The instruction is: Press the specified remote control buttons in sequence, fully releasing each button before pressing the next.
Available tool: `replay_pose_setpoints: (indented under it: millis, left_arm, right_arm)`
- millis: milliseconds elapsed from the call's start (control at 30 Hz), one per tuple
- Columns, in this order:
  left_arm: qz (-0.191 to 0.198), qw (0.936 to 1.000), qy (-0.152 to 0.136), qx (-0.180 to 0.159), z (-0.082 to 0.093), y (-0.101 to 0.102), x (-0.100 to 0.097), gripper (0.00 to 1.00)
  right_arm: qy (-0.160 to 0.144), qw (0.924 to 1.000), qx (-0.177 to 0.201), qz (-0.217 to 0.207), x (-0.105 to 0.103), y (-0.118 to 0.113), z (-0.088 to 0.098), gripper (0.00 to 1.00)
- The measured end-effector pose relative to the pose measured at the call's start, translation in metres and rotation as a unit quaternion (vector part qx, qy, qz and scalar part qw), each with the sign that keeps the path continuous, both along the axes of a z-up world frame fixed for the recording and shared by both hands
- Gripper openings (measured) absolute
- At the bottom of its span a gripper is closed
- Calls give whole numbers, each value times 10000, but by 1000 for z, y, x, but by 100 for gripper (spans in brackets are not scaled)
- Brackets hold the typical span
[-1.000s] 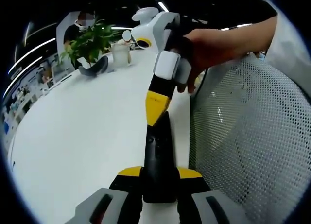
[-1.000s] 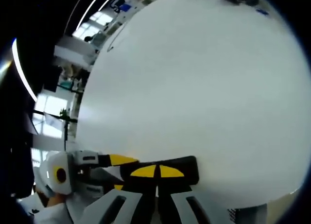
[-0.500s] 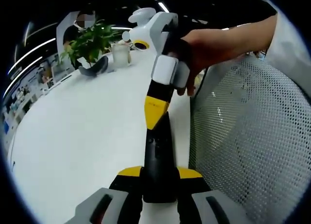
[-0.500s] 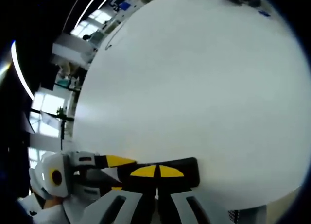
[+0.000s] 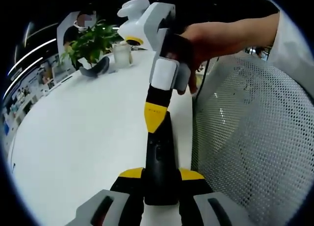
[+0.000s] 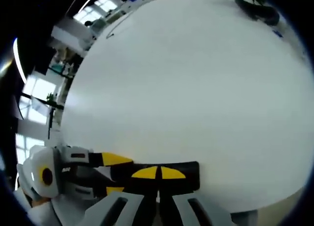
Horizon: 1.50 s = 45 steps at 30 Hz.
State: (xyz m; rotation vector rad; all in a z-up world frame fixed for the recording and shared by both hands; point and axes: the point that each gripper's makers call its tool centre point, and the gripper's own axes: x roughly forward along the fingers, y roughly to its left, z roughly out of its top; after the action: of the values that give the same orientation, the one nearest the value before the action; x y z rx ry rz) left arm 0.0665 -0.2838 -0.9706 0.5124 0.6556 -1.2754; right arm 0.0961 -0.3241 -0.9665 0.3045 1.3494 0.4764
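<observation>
— Black plastic, long and slim: that is the remote control (image 5: pixel 160 162), pinched between the jaws of my left gripper (image 5: pixel 161 179). Its long axis runs straight out along those jaws, away from the camera, over the white table (image 5: pixel 73 147).

— And your other tool?

— My right gripper (image 5: pixel 153 117) comes down from the far end, held in my hand (image 5: pixel 208 42). Its yellow tips are pressed together, nothing between them, and they meet the remote's upper face near its far end. I cannot tell whether they bear on a button or only rest on it; the buttons are too dark to pick out.

— So which way does the next press lie?

— Along that same axis, I judge. The right one is the presser, so any other button means lifting clear and sliding toward or away from my left jaws.

— What does the right gripper view add?

— There the remote (image 6: pixel 189 169) lies crosswise, just past the closed tips of the right gripper (image 6: pixel 157 173), with the left gripper (image 6: pixel 105 174) coming in from the left to hold it. I get the table's wide white top (image 6: pixel 196 88). The left gripper view instead gives a mesh chair back (image 5: pixel 250 147), a potted plant (image 5: pixel 91 44) and a glass jar (image 5: pixel 121 54) at the table's far edge.
</observation>
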Motion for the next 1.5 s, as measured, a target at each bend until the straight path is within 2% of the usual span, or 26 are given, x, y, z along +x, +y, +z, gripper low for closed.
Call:
replay_pose_setpoints:
  millis: [167, 267, 433, 567, 600, 733, 1067, 1133, 1300, 1500]
  left_arm:
    - [-10, 10000, -3, 7, 0, 0, 0, 24]
    - [-15, 10000, 1, 4, 0, 0, 0, 24]
    - [-24, 10000, -5, -1, 0, 0, 0, 24]
    - [-42, 10000, -12, -1, 0, 0, 1, 24]
    - [-44, 10000, -12, -2, 0, 0, 1, 24]
    - [-39, 10000, -10, -3, 0, 0, 1, 24]
    - [-36, 10000, -11, -2, 0, 0, 0, 24]
    - [-35, 10000, -11, -4, 0, 0, 0, 24]
    - [-41, 10000, -9, -8, 0, 0, -1, 24]
    - [-31, 10000, 0, -19, -1, -1, -2, 24]
  right_arm:
    - [-85, 9998, -14, 190, -1, 0, 1, 0]
    - [-29, 9995, 28, 308, -2, 0, 2, 0]
    - [-55, 9973, -204, 703, -3, -1, 4, 0]
    - [-11, 9977, -87, 678, 0, 1, 11, 0]
    - [112, 9975, -37, 691, -2, 3, 12, 0]
    - [229, 9961, -132, 843, -9, 4, 10, 0]
    - [250, 9944, -277, 991, -16, 6, 5, 0]
    - [259, 9924, -454, 1111, -18, 3, 1, 0]
    - [125, 9900, -628, 1256, -20, 4, 1, 0]
    - [112, 9891, -798, 1229, -20, 2, -1, 0]
